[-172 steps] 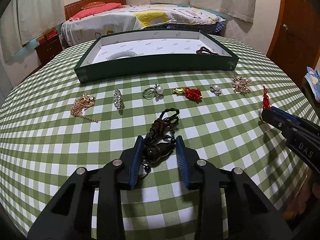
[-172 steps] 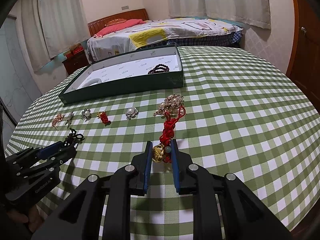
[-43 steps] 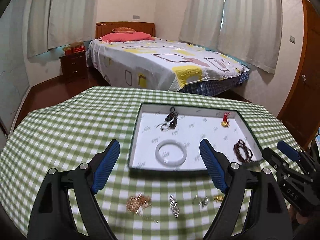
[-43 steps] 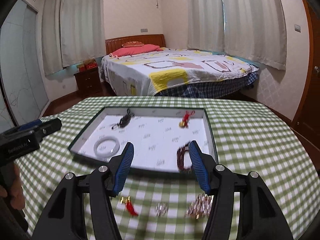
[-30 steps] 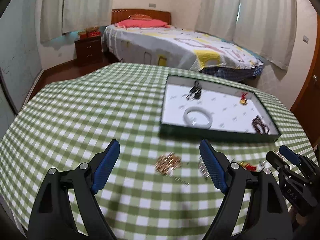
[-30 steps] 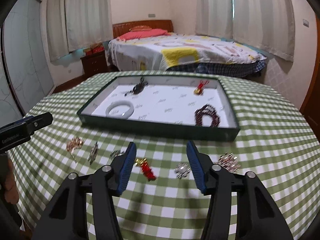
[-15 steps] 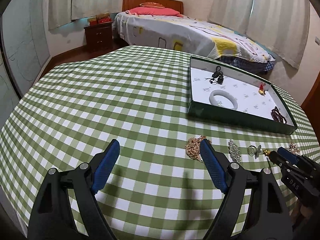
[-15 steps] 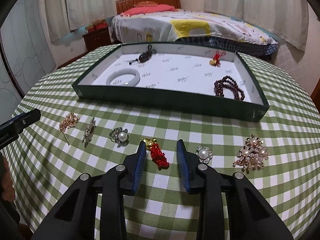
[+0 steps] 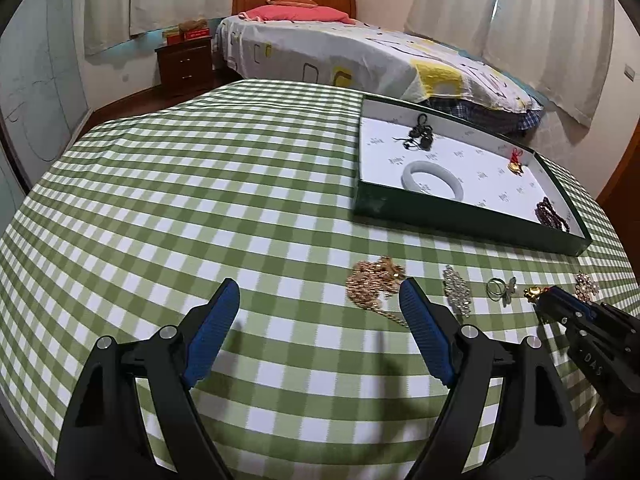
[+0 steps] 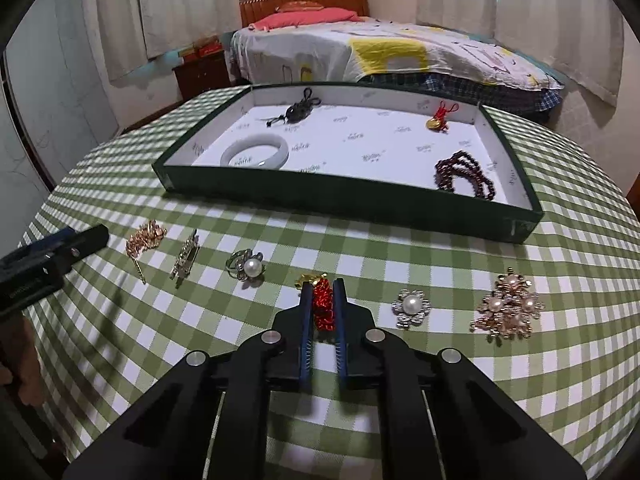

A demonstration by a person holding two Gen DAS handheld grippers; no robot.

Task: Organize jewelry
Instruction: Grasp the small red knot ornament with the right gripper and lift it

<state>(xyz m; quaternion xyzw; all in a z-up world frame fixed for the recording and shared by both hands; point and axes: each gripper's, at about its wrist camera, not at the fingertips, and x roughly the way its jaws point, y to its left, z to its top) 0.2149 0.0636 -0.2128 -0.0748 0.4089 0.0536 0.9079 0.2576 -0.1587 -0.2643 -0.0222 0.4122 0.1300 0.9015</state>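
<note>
A green tray (image 10: 352, 200) with a white floor holds a white bangle (image 10: 255, 152), a black cord pendant (image 10: 298, 112), a red-and-gold charm (image 10: 438, 120) and dark beads (image 10: 464, 176). On the checked cloth lie a gold chain (image 10: 144, 238), a crystal clip (image 10: 185, 258), a pearl ring (image 10: 246, 266), a red-and-gold tassel charm (image 10: 322, 300), a pearl flower (image 10: 411, 307) and a pearl brooch (image 10: 508, 308). My right gripper (image 10: 323, 286) is shut on the tassel charm. My left gripper (image 9: 320, 292) is open and empty, its right finger beside the gold chain (image 9: 372, 280).
The tray (image 9: 460, 216) stands at the back right in the left wrist view. A bed (image 9: 360, 52) and a nightstand (image 9: 184, 62) stand beyond the round table. The table edge curves close at the left and the front.
My right gripper has lowered onto the row and closed on the red tassel charm. My left gripper has swung left and down towards the gold chain, still open.
</note>
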